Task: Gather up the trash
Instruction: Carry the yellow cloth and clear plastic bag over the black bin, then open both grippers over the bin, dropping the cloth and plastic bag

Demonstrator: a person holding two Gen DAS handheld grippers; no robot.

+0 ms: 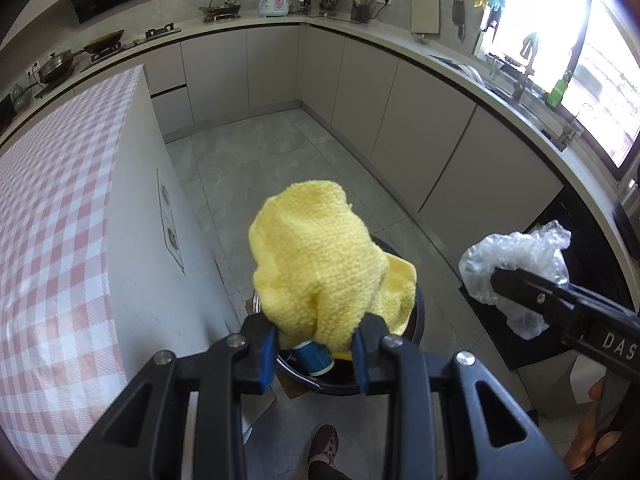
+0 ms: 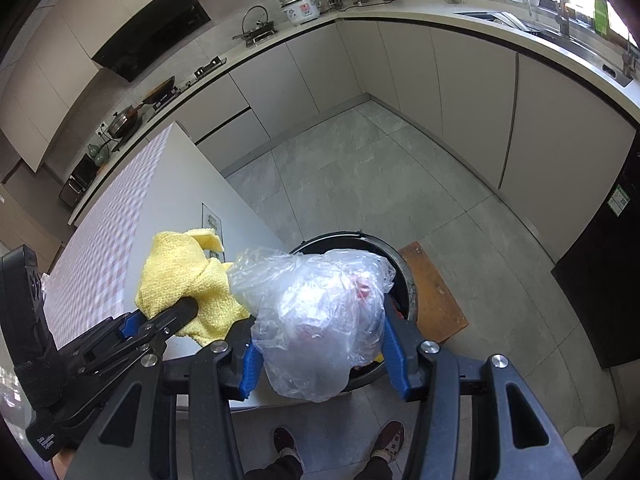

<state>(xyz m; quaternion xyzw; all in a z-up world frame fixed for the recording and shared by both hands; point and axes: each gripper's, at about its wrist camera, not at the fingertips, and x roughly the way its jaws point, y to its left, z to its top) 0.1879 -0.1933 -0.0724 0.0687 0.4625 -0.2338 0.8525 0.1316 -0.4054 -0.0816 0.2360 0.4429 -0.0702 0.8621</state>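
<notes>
**Both grippers loaded above the bin**

The left gripper [image 1: 316, 350] clamped a yellow cloth [image 1: 324, 264] over the black trash bin [image 2: 404, 276]. Beside it, the right gripper [image 2: 320, 354] gripped a crumpled clear plastic bag [image 2: 316, 312] above the same bin.

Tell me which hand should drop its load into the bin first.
Probably the left: its yellow cloth hangs directly over the bin. The right's plastic bag also overlaps the bin, so the margin is slim.
</notes>
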